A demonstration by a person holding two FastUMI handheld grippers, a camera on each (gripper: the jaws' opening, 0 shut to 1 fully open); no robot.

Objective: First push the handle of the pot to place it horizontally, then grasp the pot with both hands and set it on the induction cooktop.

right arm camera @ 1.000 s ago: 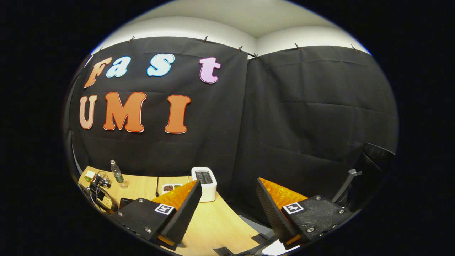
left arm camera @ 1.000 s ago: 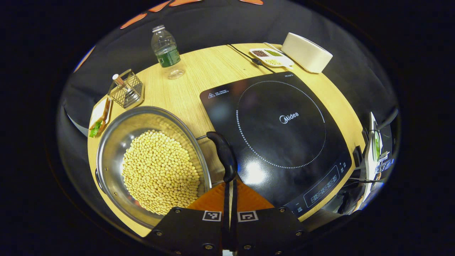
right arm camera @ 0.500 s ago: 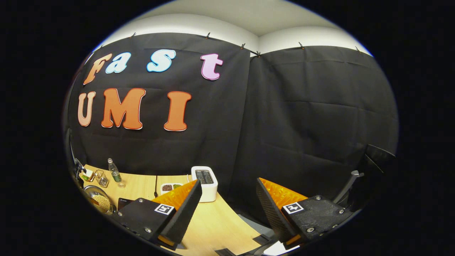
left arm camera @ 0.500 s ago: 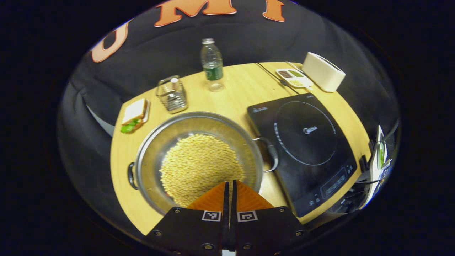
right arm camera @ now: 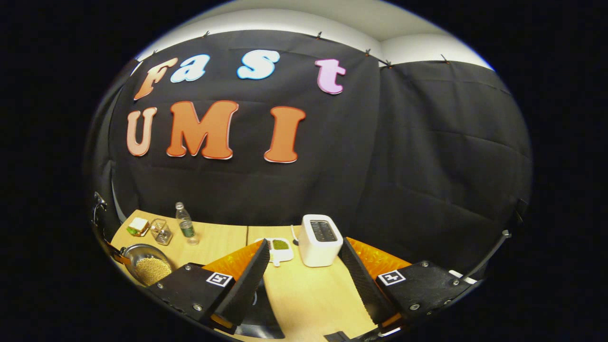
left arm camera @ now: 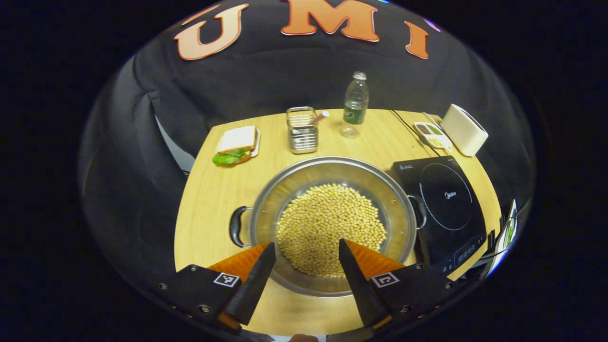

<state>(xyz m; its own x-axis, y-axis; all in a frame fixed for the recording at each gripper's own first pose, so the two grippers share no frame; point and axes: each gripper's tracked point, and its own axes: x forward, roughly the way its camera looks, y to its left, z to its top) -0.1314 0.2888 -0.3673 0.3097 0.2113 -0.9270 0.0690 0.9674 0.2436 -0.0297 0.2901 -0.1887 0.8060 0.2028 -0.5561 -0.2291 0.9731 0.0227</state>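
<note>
Your left gripper point(left arm camera: 304, 266) has pulled back from the handle point(left arm camera: 420, 211) and spread its jaws, hovering empty over the steel pot point(left arm camera: 332, 190) of beans. The pot sits on the wooden table point(left arm camera: 209, 199) beside the glossy black induction cooktop point(left arm camera: 446, 209). Your right gripper point(right arm camera: 304, 270) gapes empty, facing the white toaster point(right arm camera: 320, 233).

The wooden table point(left arm camera: 204, 199) bore a steel pot of soybeans point(left arm camera: 332, 228), an induction cooktop point(left arm camera: 446, 209), a sandwich plate point(left arm camera: 236, 145), a wire utensil holder point(left arm camera: 302, 129), a water bottle point(left arm camera: 355, 105), a divided snack dish point(left arm camera: 429, 133) and a white toaster point(left arm camera: 464, 129).
</note>
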